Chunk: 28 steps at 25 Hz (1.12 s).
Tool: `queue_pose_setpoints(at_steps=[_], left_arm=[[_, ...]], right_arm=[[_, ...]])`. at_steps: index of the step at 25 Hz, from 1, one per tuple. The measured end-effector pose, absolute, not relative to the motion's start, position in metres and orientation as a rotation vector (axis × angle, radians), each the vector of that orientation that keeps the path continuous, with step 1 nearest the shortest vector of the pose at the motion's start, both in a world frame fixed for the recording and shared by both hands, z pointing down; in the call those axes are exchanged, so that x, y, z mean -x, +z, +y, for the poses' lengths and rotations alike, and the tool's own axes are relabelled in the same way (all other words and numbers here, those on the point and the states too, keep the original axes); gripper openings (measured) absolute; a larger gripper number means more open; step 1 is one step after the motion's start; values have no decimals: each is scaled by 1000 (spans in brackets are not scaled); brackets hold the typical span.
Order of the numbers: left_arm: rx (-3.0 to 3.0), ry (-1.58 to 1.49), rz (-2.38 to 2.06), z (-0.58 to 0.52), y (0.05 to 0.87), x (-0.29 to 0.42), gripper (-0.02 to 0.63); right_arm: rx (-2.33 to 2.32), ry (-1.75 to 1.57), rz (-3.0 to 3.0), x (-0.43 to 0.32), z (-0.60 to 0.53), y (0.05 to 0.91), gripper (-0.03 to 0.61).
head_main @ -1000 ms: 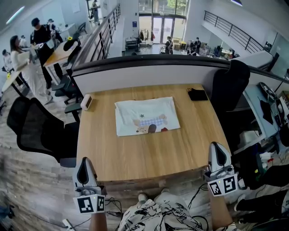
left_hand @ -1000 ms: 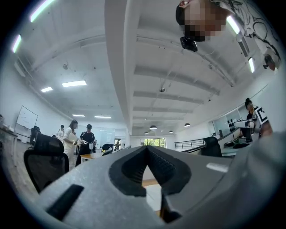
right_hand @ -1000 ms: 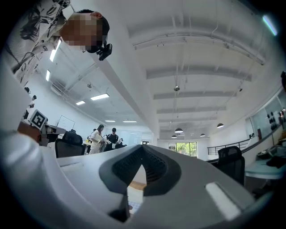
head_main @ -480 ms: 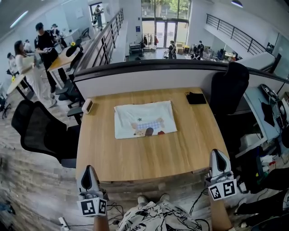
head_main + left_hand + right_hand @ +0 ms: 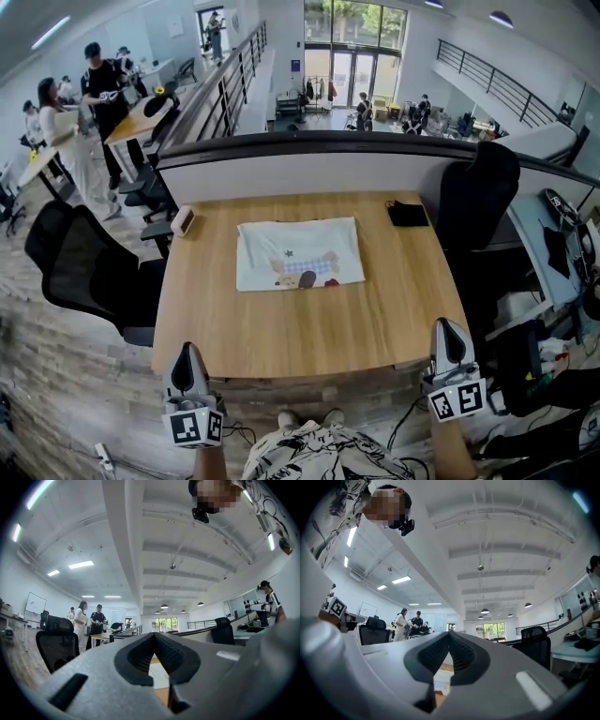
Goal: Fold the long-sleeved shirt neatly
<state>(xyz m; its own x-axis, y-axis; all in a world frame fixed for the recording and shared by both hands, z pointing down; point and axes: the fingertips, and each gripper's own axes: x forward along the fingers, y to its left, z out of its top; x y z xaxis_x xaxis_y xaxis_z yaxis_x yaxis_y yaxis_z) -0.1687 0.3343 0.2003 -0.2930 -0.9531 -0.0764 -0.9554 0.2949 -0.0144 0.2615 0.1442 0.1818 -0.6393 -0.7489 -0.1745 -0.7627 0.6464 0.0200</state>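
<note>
No words, numbers or brand names can be read anywhere. The only sign-like marks are the black-and-white square markers (image 5: 183, 427) on the cubes behind the jaws of the left gripper (image 5: 190, 349) and right gripper (image 5: 447, 325). The shirt (image 5: 298, 253), well ahead of the jaws, bears a picture print without legible letters.

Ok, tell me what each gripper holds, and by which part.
Nothing. The left gripper and right gripper are both shut and empty; the shirt lies untouched on the table.
</note>
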Motion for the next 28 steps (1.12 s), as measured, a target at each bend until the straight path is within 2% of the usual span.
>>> queue_pose_setpoints(at_steps=[28], left_arm=[[1854, 3, 2431, 329, 197, 161, -2]], right_arm=[[1243, 170, 2749, -244, 146, 184, 11]])
